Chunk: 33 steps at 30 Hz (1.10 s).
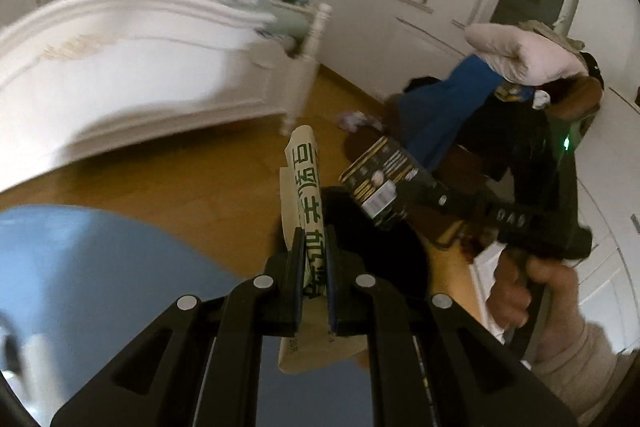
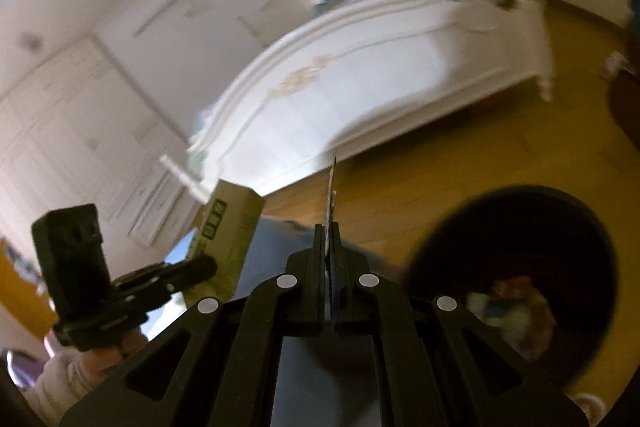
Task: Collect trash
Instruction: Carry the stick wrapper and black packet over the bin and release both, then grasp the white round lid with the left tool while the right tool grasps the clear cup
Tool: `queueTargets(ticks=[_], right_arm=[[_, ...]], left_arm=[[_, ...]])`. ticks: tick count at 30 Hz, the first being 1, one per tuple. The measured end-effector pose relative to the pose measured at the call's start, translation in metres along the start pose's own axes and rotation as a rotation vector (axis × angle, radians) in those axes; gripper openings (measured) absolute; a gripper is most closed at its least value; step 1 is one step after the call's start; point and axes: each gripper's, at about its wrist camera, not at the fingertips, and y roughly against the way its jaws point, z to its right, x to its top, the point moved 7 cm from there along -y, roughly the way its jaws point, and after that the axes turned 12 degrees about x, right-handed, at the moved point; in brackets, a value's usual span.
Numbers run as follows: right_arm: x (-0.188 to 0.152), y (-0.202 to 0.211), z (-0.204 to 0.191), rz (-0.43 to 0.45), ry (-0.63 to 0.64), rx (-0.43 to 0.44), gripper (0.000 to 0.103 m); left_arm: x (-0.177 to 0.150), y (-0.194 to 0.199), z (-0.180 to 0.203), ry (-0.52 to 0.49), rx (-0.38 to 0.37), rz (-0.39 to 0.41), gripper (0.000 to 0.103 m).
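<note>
Two grippers are each carrying a piece of trash above the wooden floor [image 1: 180,183]; the left gripper [image 1: 312,251] is pinching a flattened beige carton [image 1: 306,187] with green lettering between its narrow fingers, the carton sticking up past them; the right gripper [image 2: 328,239] is clamping a thin dark packet with gold print [image 1: 378,183], seen edge-on from its own camera; at right, a dark round bin [image 2: 516,267] with scraps inside is sitting on the floor
</note>
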Motion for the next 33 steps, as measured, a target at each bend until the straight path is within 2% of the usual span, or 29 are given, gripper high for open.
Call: queueTargets(ticks=[5,10,14,20,21,22,23,24,25,27,30,33], right_arm=[[-0.017,0.017,0.058,0.010,-0.100,-0.054,0.003],[-0.033,0.019,0.096,0.008,-0.169,-0.068,0.003],[-0.043,0.017,0.113,0.009,-0.204,-0.072,0.003],[-0.047,0.018,0.131,-0.001,-0.230,-0.091,0.003],[-0.046,0.019,0.132,-0.006,-0.228,-0.097,0.004],[-0.045,0.019,0.135,-0.009,-0.225,-0.102,0.006],[-0.045,0.020,0.136,-0.010,-0.221,-0.109,0.011],[-0.044,0.022,0.136,-0.005,-0.216,-0.116,0.021],[-0.044,0.023,0.135,-0.001,-0.215,-0.122,0.026],[-0.045,0.025,0.131,0.012,-0.219,-0.128,0.045],[-0.046,0.026,0.120,0.023,-0.205,-0.131,0.056],[-0.047,0.020,0.099,0.013,-0.178,-0.120,0.059]], left_arm=[[-0.005,-0.054,0.047,-0.024,-0.037,-0.079,0.010],[-0.014,-0.084,0.068,-0.050,-0.039,-0.138,0.010],[-0.015,-0.105,0.077,-0.051,-0.038,-0.192,0.010],[-0.008,-0.121,0.086,-0.078,-0.019,-0.215,0.013],[-0.009,-0.122,0.087,-0.081,-0.014,-0.219,0.014],[-0.010,-0.121,0.087,-0.085,-0.009,-0.223,0.021],[-0.011,-0.122,0.087,-0.088,-0.002,-0.228,0.029],[-0.012,-0.121,0.087,-0.088,0.007,-0.227,0.048],[-0.011,-0.119,0.086,-0.086,0.019,-0.215,0.061],[-0.008,-0.107,0.083,-0.075,0.024,-0.172,0.063],[-0.007,-0.088,0.076,-0.051,0.014,-0.151,0.063],[-0.008,-0.058,0.058,-0.028,0.026,-0.101,0.063]])
